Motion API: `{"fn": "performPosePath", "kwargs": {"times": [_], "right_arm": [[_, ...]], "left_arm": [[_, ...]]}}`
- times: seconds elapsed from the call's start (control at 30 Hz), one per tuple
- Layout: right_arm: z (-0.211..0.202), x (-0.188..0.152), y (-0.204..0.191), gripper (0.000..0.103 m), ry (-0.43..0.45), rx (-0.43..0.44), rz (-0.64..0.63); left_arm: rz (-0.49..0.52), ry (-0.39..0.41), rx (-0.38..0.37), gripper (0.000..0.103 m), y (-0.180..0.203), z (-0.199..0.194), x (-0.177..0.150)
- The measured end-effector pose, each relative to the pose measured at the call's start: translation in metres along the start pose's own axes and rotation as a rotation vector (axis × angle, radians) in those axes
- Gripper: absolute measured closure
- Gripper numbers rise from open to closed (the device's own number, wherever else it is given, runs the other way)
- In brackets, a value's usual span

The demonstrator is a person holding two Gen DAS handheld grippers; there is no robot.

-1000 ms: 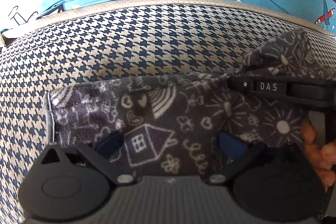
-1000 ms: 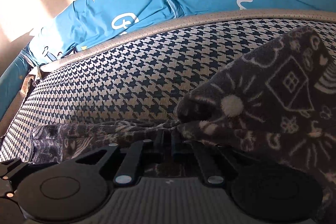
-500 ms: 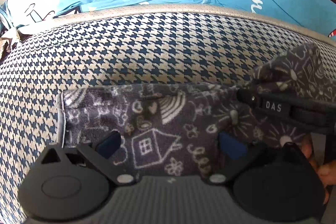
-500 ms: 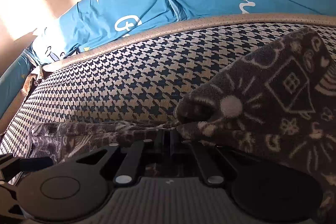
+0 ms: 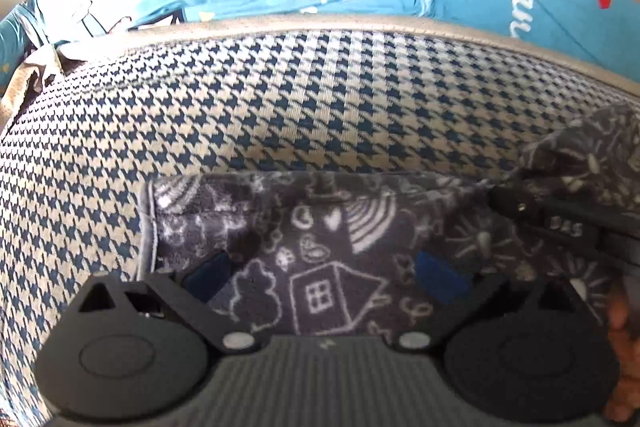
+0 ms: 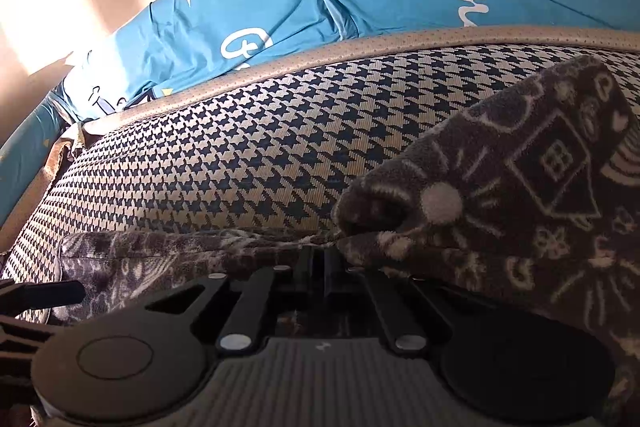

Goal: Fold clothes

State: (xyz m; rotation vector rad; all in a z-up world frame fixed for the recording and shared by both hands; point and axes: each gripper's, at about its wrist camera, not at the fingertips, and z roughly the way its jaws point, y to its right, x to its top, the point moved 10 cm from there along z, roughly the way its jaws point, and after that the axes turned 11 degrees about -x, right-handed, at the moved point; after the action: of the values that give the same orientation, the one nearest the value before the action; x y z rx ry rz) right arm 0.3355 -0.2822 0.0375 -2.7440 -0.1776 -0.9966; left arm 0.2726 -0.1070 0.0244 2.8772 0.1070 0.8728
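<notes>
On a houndstooth cushion (image 5: 320, 99) edged with pale piping, we see a dark grey fleece garment (image 5: 320, 239) printed with white doodles of houses, hearts and suns, lying flat near the cushion's front edge. From the left wrist camera, our left gripper (image 5: 324, 275) hovers over the garment with its blue-padded fingers (image 5: 208, 275) spread wide apart, the printed house showing between them. From the right wrist camera, our right gripper (image 6: 318, 259) has its two fingers drawn tightly together, pinching a fold of the same fleece garment (image 6: 520, 195), which bunches up into a raised hump to the right of the tips. At the right edge of the left camera's view, the black body of the right gripper and part of a hand (image 5: 620, 347) appear. Behind the cushion lies bright blue bedding (image 6: 280, 7) with white lettering and small stars.
</notes>
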Motion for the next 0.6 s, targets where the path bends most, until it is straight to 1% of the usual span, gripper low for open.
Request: {"fn": "performPosePath", "kwargs": {"times": [0.13,0.3,0.4,0.6], "right_arm": [[-0.004,0.001,0.001,0.101,-0.003,0.013,0.021],[-0.021,0.001,0.0,0.09,-0.006,0.049,0.049],[-0.033,-0.002,0.001,0.09,-0.015,0.065,0.061],[-0.052,-0.017,0.002,0.089,-0.053,0.101,0.132]], "left_arm": [[0.005,-0.008,0.043,0.0,-0.004,0.012,0.0],[0.01,-0.008,0.047,0.0,-0.004,0.013,0.0],[0.01,-0.01,0.043,0.0,-0.004,0.013,0.0],[0.007,-0.013,0.04,0.0,-0.005,0.014,0.0]]}}
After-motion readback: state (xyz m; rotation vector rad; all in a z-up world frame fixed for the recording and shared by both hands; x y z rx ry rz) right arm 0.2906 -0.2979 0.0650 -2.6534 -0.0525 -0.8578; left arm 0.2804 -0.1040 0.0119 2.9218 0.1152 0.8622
